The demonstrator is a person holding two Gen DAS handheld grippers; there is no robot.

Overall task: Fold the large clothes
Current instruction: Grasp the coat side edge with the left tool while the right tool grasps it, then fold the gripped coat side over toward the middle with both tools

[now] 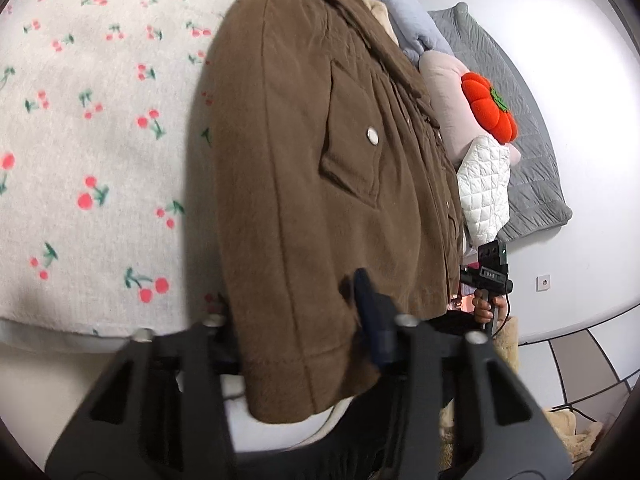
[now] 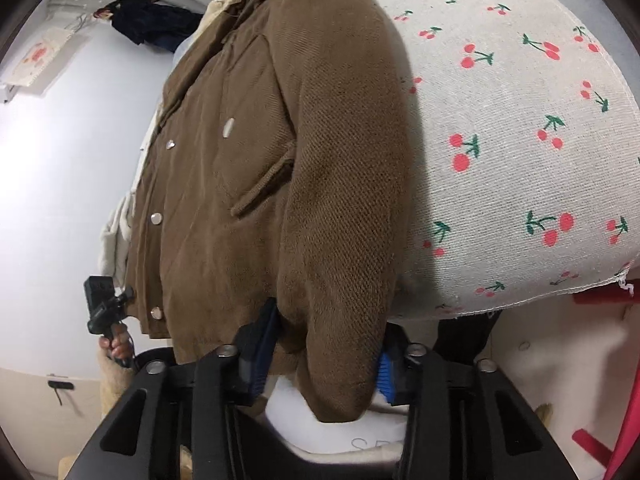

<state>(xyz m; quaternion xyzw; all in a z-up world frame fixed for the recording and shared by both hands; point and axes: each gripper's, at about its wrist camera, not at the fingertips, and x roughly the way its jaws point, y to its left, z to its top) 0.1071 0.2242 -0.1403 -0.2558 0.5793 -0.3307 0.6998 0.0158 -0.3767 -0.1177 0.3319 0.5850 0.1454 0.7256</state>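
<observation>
In the left wrist view we see, at the far left, a cream cherry-print cloth (image 1: 92,128) spread over the surface that carries the work; whether a table or a bed lies under it we cannot tell. On it, in the middle of the view, lies the brown corduroy jacket (image 1: 304,168), front up, with 1 flap pocket and a metal snap. The left tool (image 1: 294,320) grips the jacket's left sleeve near the hem, its fingers pressed into the fabric on both sides. Further right, beyond the collar, lie a pale blue quilt (image 1: 404,16), a pink pillow (image 1: 444,92), an orange pumpkin cushion (image 1: 486,106), a white quilted garment (image 1: 484,184) and a grey mat (image 1: 532,148). The right tool (image 1: 490,276) shows below them in a hand, against a white wall (image 1: 580,60) with a socket (image 1: 543,282).

In the right wrist view the white wall (image 2: 60,160) stands at the left, with a dark garment (image 2: 156,24) hanging high up, and the left tool (image 2: 102,304) is seen in a hand. The jacket (image 2: 248,168) fills the middle, and the right tool (image 2: 324,348) clamps its other sleeve between blue pads (image 2: 256,352). The cherry cloth (image 2: 520,140) runs to the right edge.
</observation>
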